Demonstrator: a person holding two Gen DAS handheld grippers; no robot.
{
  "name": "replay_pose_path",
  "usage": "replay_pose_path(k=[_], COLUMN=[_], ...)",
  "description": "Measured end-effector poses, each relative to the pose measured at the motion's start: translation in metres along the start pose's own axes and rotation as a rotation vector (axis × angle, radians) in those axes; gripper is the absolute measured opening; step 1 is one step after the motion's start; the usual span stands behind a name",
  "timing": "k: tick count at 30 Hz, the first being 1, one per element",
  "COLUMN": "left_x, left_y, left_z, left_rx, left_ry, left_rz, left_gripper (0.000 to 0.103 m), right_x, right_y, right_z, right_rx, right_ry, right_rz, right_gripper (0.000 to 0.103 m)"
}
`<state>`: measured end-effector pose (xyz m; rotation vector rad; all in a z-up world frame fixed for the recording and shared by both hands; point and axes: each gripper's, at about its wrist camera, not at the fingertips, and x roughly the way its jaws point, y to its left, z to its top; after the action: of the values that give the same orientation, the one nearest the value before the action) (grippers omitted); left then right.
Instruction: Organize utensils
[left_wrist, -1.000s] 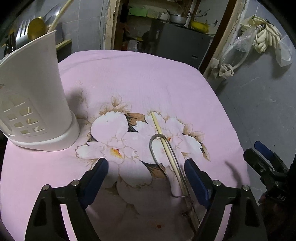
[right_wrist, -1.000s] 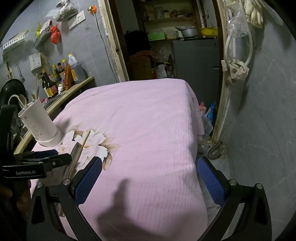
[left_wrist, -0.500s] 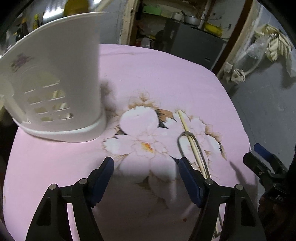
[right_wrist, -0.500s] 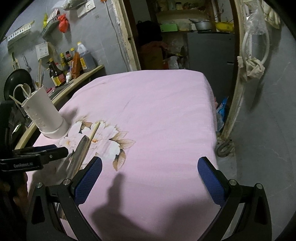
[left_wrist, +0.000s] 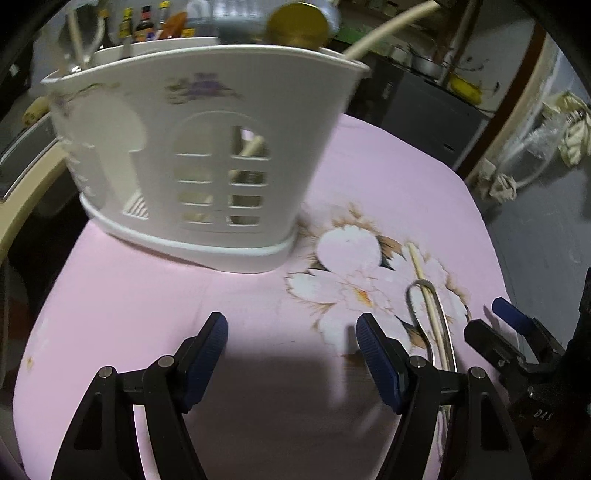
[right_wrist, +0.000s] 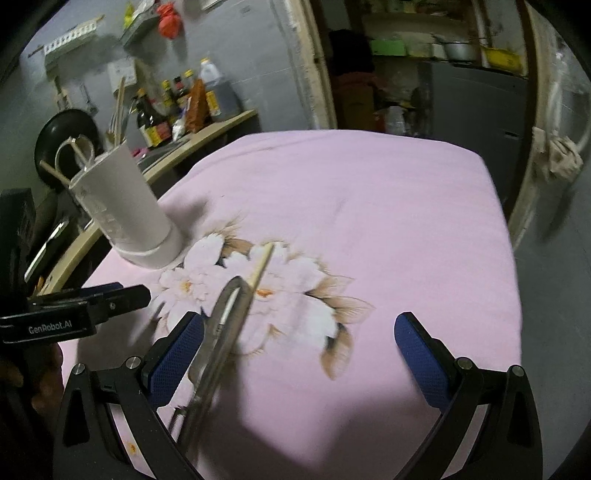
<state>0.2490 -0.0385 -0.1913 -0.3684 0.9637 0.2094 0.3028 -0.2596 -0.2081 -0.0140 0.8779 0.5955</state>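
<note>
**Both tongs wide open, two utensils waiting on the cloth**

Tongs first: I am holding my left gripper and my right gripper with their jaws spread wide, and neither is gripping anything. What I am sorting is lying on the pink flowered tablecloth: a single wooden chopstick and, beside and partly over it, a looped metal utensil, possibly a whisk or tongs; motion blur is keeping me from telling which. The white utensil holder is standing near the cloth's left edge, already carrying a brass-coloured spoon and a pale handle.

Judging from this, I am lining up a pick with the right gripper, since the metal loop is running just inside its left finger. To do it well I am thinking of shifting left until the utensil is sitting midway between the fingers, lowering until the pads are flanking it, and closing on the metal piece alone so the chopstick is not dragged along.

As for pose, my left gripper is hovering low and tilted toward the holder, which is filling its view, with the utensils off to its right. My right gripper is pointing across the cloth, pitched downward above the flower print.
</note>
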Motion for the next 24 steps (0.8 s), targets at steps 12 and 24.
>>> replay_pose_path(k=[12, 24], left_x=[0.002, 0.012], left_y=[-0.008, -0.04], left_z=[-0.001, 0.004], left_rx=[0.008, 0.102], left_ry=[-0.016, 0.003], left_rz=[-0.041, -0.109], left_gripper=[0.071, 0.07], right_x=[-0.009, -0.028], right_y=[-0.024, -0.043], right_z=[-0.02, -0.011], right_rx=[0.039, 0.109], right_ry=[0.085, 0.003], right_rz=[-0.146, -0.112], right_gripper=[0.101, 0.101])
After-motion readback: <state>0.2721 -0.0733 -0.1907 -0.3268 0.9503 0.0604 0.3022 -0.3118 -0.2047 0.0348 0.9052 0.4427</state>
